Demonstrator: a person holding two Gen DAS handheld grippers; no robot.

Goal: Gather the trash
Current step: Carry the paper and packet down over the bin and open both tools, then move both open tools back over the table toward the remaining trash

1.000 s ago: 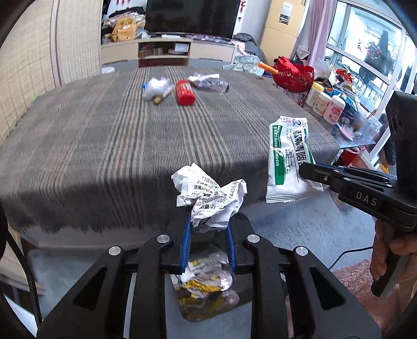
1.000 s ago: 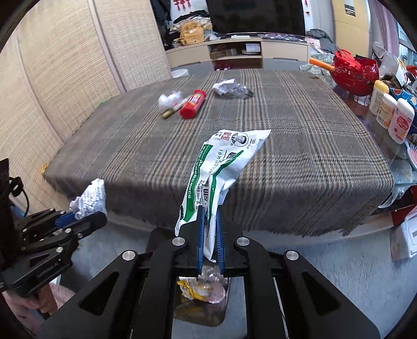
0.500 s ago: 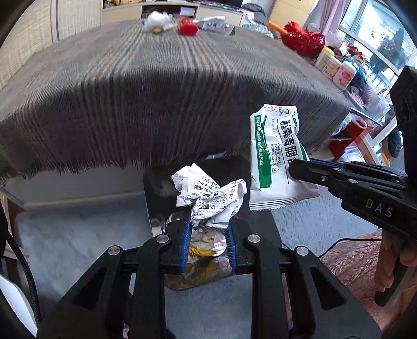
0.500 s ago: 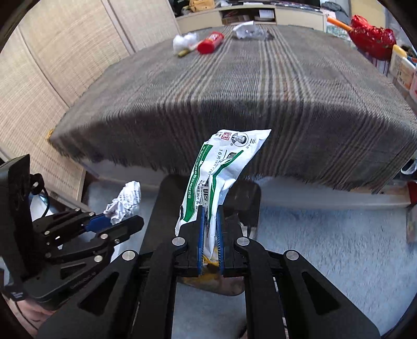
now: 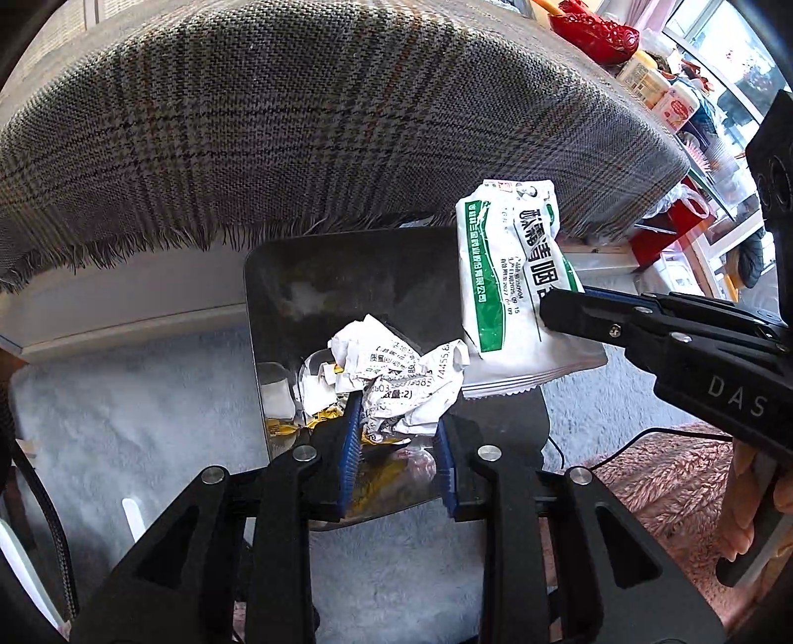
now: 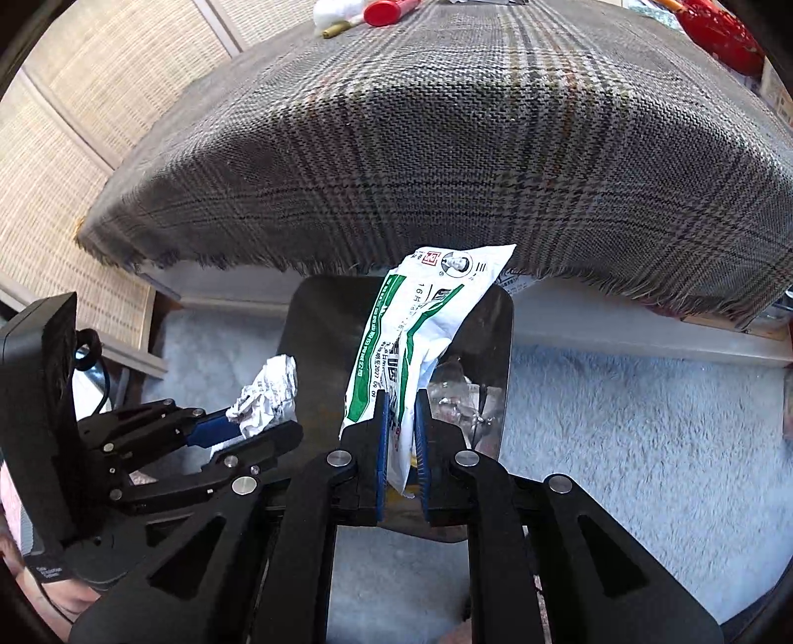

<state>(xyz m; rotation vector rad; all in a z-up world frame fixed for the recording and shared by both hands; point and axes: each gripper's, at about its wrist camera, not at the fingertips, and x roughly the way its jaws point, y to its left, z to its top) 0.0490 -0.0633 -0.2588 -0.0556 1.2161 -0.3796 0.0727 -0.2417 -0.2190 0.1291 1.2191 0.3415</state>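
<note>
Crumpled paper (image 5: 404,384) sits between the blue pads of the left gripper (image 5: 396,446), whose jaws are opening while the wad is still touching them. Beside it, the right gripper (image 6: 399,436) pinches the lower edge of a white and green wrapper (image 6: 421,337), its jaws also easing apart. Both hang over a dark bin (image 5: 347,277) on the pale carpet (image 5: 124,396), already holding scraps. Behind rises the fringed plaid tablecloth (image 5: 322,124), with a red tube (image 6: 391,10) far back.
</note>
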